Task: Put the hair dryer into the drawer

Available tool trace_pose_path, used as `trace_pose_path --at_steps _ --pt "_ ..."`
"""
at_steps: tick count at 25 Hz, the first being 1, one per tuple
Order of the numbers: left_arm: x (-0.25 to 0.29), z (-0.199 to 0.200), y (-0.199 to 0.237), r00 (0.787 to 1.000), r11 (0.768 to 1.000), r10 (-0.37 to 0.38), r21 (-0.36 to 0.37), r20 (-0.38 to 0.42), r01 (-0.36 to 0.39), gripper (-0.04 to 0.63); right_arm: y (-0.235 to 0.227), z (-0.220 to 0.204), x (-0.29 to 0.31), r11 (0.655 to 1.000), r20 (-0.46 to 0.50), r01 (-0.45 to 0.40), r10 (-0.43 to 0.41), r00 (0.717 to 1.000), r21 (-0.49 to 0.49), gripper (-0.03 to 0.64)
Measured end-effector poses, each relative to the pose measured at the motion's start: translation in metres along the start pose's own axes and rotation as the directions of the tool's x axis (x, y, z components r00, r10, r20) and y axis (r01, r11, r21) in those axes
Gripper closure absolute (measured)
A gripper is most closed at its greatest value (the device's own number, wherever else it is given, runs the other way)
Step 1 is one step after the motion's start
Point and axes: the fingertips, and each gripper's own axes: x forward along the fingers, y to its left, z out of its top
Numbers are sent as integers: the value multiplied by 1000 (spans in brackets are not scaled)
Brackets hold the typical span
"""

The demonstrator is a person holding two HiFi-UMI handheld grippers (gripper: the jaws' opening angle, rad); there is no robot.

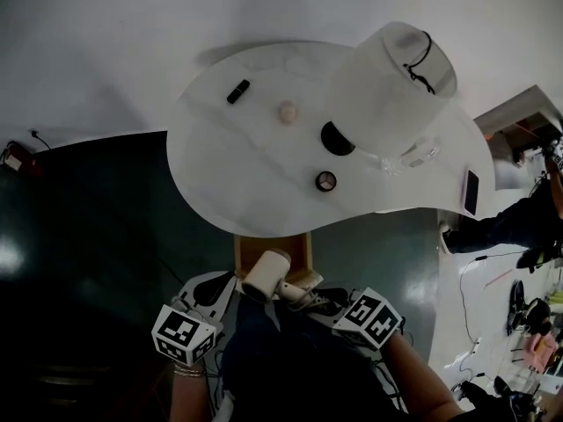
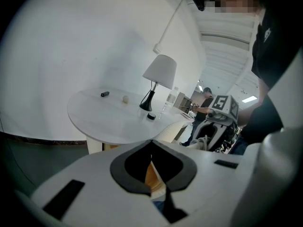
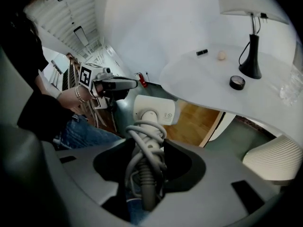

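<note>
**Hair dryer held over open drawer**

The right gripper is clamped on the handle of the hair dryer, a smooth cream plastic body with its grey ribbed cord coiled round the handle. In the head view the hair dryer's rounded barrel sits above the near edge of the open wooden drawer, which juts out from under the curved white table. The left gripper has its dark pads drawn together on nothing. A lamp with a pale tapered shade stands on the table.
</note>
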Motion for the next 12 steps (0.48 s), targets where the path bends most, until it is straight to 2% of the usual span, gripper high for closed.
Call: trace_pose_path --at_steps 12 --pt "10 -15 -14 998 999 -38 13 -45 38 580 -22 -11 21 986 -100 129 -119 988 109 413"
